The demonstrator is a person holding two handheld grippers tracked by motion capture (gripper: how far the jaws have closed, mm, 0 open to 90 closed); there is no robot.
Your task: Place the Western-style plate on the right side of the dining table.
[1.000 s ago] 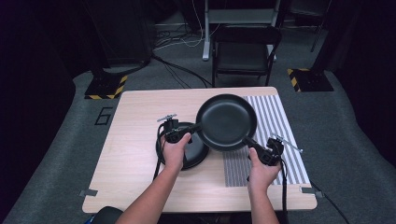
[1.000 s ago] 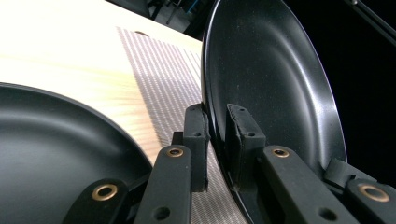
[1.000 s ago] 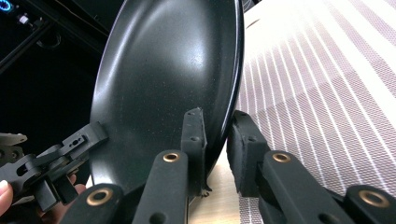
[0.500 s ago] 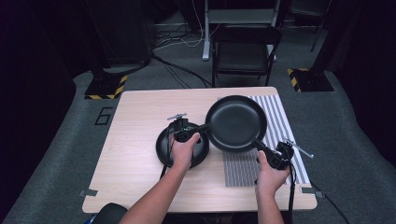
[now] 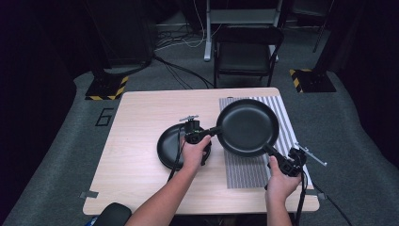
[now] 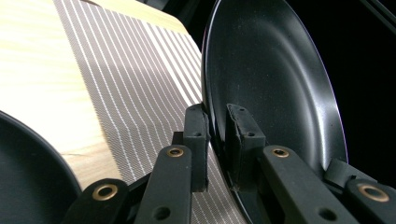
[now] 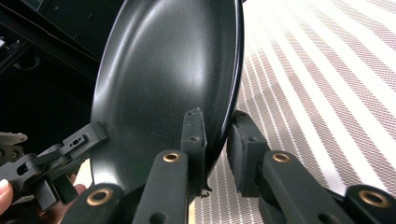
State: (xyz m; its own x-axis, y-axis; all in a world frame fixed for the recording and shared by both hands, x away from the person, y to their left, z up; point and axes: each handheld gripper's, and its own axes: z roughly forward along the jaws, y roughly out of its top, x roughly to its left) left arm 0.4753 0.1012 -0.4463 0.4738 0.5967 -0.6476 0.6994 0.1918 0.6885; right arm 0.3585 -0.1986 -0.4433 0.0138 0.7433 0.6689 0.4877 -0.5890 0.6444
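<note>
A light wooden desk (image 5: 141,141) is standing on grey carpet, with a dark folding chair (image 5: 247,52) beyond its far edge. A grey striped placemat (image 5: 249,169) is lying along the right part of the desk; in the left tool view its stripes (image 6: 135,84) are running beneath the pan.

A large black frying pan (image 5: 247,127) is hanging over the far half of the placemat, held between two hand-held tools. In the left tool view the pan (image 6: 271,84) is appearing on edge, and in the right tool view its dark inside (image 7: 163,79) is catching some light.

A smaller black dish (image 5: 171,148) is resting on the desk near its middle, to the left of the placemat, partly under the left hand (image 5: 194,153). Its rim (image 6: 28,163) is showing at the lower left of the left tool view.

The left tool (image 5: 207,134) is pinching the pan's left rim, its jaws pressing together on either side of the thin edge (image 6: 216,135).

The right tool (image 5: 277,157), held by the right hand (image 5: 281,181) near the desk's near right corner, is gripping the pan's near right rim, one jaw inside the pan and one outside (image 7: 215,149). The left tool (image 7: 51,163) is also appearing farther off in that view.
</note>
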